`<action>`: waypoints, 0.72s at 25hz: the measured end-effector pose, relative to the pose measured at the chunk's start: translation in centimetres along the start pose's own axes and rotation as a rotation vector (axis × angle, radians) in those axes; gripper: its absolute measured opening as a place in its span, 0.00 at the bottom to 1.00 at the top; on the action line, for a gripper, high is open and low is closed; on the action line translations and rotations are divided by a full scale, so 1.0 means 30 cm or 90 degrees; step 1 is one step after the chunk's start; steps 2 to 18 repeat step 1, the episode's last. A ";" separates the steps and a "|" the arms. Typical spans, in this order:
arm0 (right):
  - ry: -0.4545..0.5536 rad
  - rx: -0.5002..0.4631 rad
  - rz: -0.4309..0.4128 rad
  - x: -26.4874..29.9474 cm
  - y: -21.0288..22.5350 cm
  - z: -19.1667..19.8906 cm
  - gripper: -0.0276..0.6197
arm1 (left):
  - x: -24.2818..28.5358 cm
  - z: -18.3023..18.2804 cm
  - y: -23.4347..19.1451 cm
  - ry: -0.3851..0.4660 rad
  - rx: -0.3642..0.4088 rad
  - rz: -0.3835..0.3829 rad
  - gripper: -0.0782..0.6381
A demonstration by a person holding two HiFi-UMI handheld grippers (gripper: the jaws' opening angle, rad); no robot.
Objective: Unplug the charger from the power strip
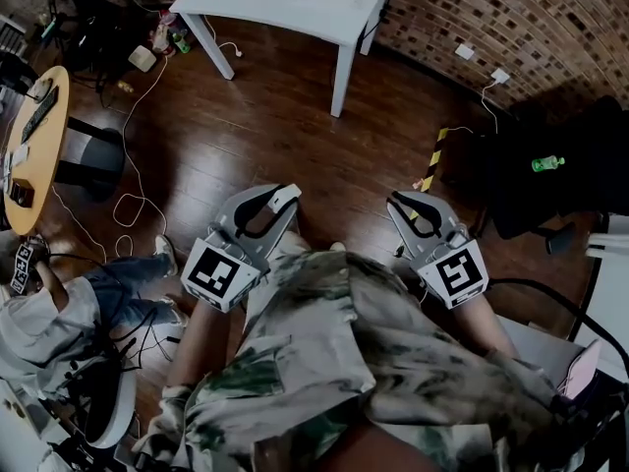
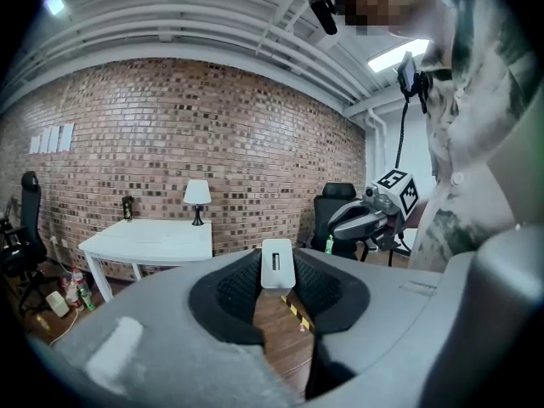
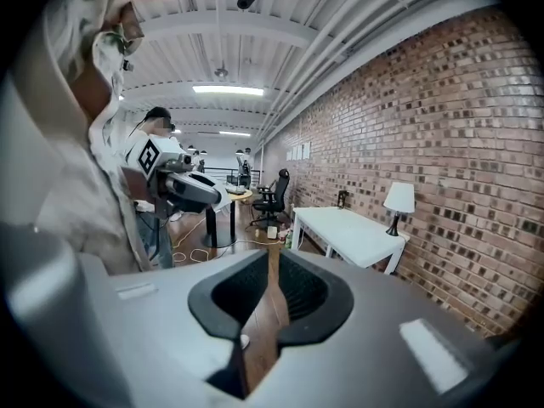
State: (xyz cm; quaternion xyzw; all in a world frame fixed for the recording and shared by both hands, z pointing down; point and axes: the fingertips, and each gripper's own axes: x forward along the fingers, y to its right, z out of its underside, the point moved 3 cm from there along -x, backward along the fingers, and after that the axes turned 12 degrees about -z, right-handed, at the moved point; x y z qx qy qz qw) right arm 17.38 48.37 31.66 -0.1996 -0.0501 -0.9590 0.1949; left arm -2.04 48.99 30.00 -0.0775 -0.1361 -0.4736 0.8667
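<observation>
Between its part-open jaws, left gripper [image 2: 278, 277] clamps white charger [image 2: 278, 262].

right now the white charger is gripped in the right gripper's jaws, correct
No. The white charger is gripped in the jaws of the left gripper, not the right gripper, which holds nothing. The left gripper view shows it.

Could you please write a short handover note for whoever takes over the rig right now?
Left tongs: closed on a small white block, apparently the charger, held in the air above the wooden floor.
Right tongs: narrowly open, nothing between them.
No power strip is identifiable in any view.
Done: the block looks free, with no strip attached to it.
Left: confirm that it is the charger, then set it down.
</observation>
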 end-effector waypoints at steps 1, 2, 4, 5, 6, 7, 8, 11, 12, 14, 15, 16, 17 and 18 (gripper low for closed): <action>-0.003 0.000 -0.001 0.015 0.007 -0.003 0.12 | 0.004 0.001 -0.014 0.001 0.000 0.001 0.25; -0.003 0.000 -0.001 0.015 0.007 -0.003 0.12 | 0.004 0.001 -0.014 0.001 0.000 0.001 0.25; -0.003 0.000 -0.001 0.015 0.007 -0.003 0.12 | 0.004 0.001 -0.014 0.001 0.000 0.001 0.25; -0.003 0.000 -0.001 0.015 0.007 -0.003 0.12 | 0.004 0.001 -0.014 0.001 0.000 0.001 0.25; -0.003 0.000 -0.001 0.015 0.007 -0.003 0.12 | 0.004 0.001 -0.014 0.001 0.000 0.001 0.25; -0.003 0.000 -0.001 0.015 0.007 -0.003 0.12 | 0.004 0.001 -0.014 0.001 0.000 0.001 0.25; -0.003 0.000 -0.001 0.015 0.007 -0.003 0.12 | 0.004 0.001 -0.014 0.001 0.000 0.001 0.25; -0.003 0.000 -0.001 0.015 0.007 -0.003 0.12 | 0.004 0.001 -0.014 0.001 0.000 0.001 0.25; -0.003 0.000 -0.001 0.015 0.007 -0.003 0.12 | 0.004 0.001 -0.014 0.001 0.000 0.001 0.25; -0.003 0.000 -0.001 0.015 0.007 -0.003 0.12 | 0.004 0.001 -0.014 0.001 0.000 0.001 0.25; -0.003 0.000 -0.001 0.015 0.007 -0.003 0.12 | 0.004 0.001 -0.014 0.001 0.000 0.001 0.25; -0.003 0.000 -0.001 0.015 0.007 -0.003 0.12 | 0.004 0.001 -0.014 0.001 0.000 0.001 0.25; -0.003 0.000 -0.001 0.015 0.007 -0.003 0.12 | 0.004 0.001 -0.014 0.001 0.000 0.001 0.25; -0.003 0.000 -0.001 0.015 0.007 -0.003 0.12 | 0.004 0.001 -0.014 0.001 0.000 0.001 0.25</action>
